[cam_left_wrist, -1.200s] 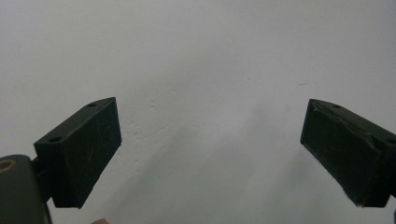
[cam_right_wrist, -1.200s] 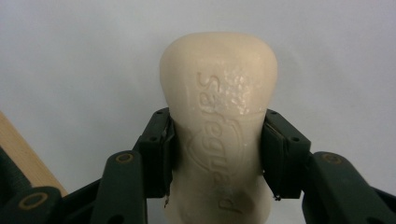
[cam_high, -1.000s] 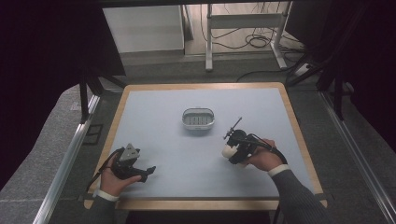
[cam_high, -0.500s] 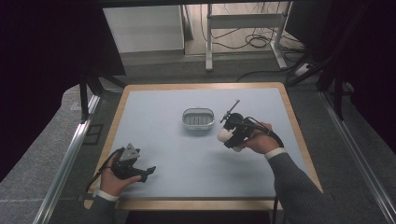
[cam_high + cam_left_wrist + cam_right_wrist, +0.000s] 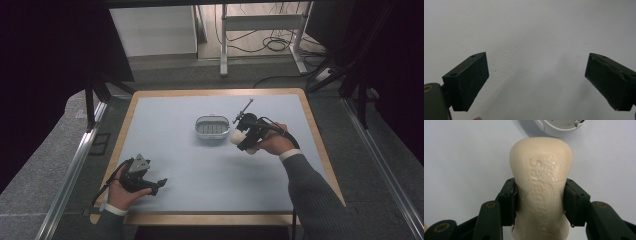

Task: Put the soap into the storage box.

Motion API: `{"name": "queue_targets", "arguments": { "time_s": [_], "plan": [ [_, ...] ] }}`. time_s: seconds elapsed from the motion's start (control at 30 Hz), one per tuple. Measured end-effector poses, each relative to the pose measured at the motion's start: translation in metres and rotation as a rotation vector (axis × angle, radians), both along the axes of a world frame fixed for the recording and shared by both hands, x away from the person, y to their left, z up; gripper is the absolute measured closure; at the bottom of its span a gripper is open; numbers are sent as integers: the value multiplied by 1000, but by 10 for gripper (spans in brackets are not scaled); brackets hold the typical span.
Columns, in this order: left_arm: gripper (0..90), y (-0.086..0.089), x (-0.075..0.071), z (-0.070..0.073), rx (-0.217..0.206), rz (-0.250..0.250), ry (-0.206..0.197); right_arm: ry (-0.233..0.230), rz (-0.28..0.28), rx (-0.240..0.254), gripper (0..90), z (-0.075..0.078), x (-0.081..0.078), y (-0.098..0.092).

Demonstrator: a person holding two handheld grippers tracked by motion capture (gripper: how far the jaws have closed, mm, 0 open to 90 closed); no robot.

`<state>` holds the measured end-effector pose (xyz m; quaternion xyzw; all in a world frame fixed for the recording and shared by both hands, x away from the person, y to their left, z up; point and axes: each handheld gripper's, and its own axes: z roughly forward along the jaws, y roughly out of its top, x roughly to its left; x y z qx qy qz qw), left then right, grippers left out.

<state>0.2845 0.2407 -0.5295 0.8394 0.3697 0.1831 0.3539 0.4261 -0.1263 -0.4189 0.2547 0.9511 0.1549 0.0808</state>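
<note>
Soap bar sits clamped in right tool, beside dish.

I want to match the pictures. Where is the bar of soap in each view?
High view: the soap bar is right of centre, held in the right tongs, beside the soap dish.
Left gripper view: not in it.
Right gripper view: centre, clamped between the jaws.
Shared landmark: the soap dish, at the top edge.

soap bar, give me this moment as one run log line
right gripper: shut on soap bar | soap: beside soap dish, not in | left gripper: open, empty
</note>
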Motion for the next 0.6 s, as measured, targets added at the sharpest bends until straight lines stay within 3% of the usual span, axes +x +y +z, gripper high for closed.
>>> {"name": "queue_targets", "arguments": {
  "time_s": [0.6],
  "plan": [
    [56, 0, 0, 0, -1, -3, -5, -5, 24, 4, 495, 7, 30, 18]
  ]
}}
